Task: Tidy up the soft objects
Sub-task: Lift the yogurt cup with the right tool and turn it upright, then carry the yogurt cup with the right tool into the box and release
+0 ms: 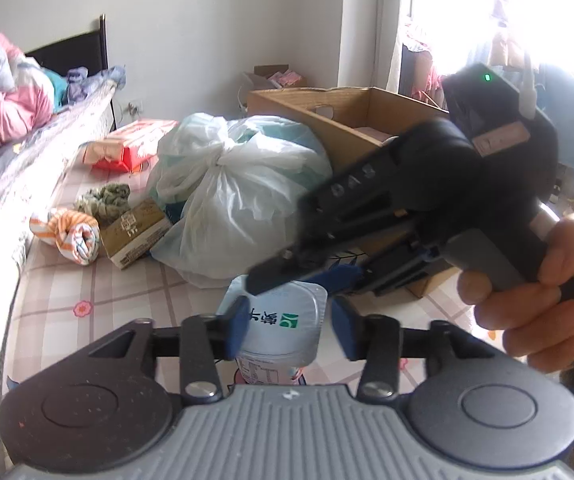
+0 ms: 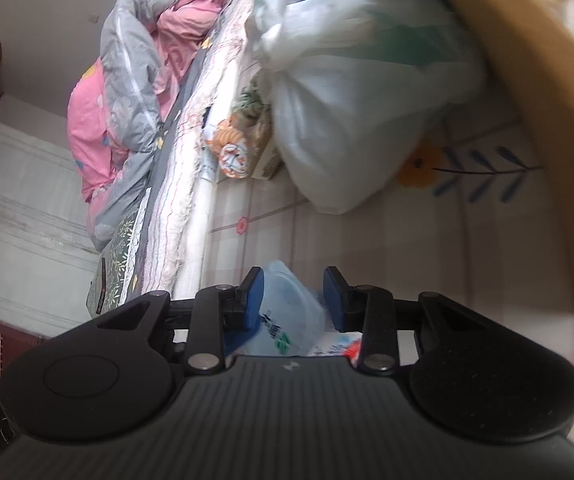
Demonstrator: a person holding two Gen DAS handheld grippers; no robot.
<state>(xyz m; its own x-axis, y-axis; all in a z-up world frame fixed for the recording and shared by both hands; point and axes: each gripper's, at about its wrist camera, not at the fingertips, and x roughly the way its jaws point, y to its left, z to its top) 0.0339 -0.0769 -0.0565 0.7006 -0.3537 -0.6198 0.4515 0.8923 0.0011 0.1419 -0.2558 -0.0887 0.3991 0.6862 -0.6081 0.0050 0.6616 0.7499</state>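
Left wrist view: a sealed plastic cup [image 1: 279, 320] is seen between the pads of the left gripper [image 1: 287, 326]; the left pad touches it, the right stands just clear, so no firm grip is judged. The right gripper [image 1: 283, 276], held in a hand [image 1: 527, 292], reaches in from the right with its tip over the cup's lid. The cup is judged light, thin-walled and crushable; it is best taken at the stiffer rim. A rolled striped sock [image 1: 71, 236] lies far left beside a tied plastic bag [image 1: 231, 184].

Right wrist view: the cup [image 2: 291, 308] is seen tilted between the right gripper [image 2: 293, 300] pads; contact cannot be told. A checked, flowered surface [image 2: 367, 240] is noted, with a bed [image 2: 191, 160] left.
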